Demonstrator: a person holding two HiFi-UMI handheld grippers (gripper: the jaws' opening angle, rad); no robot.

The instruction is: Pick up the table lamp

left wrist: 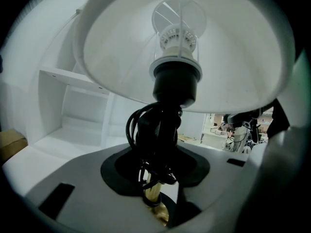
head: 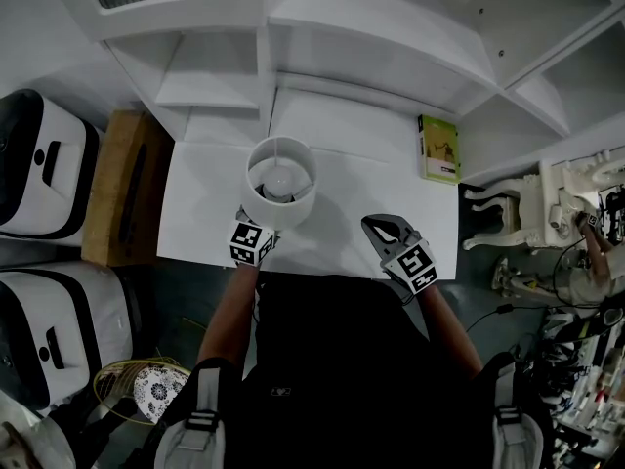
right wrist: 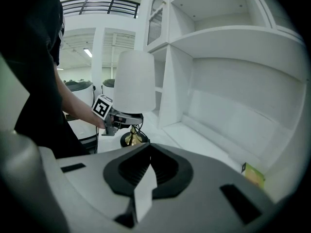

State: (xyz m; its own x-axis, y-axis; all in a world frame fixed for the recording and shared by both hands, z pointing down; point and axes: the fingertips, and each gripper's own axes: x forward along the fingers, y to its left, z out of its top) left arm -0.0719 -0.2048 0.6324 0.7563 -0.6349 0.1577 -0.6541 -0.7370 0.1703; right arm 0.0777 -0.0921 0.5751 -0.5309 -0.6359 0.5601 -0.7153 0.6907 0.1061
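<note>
White-shaded table lamp (left wrist: 176, 81) has stem clamped btwn left gripper (left wrist: 156, 171) jaws.

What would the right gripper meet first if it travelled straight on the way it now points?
Probably the white table top, close beside the table lamp. The right gripper aims forward and downward at bare surface, though depth is unclear.

Bare tabletop (head: 361, 189) lies open between the lamp (head: 279, 179) at 10 o'clock and a green book (head: 438, 149) at 2 o'clock; shelves (head: 391, 37) overhang at 12.
</note>
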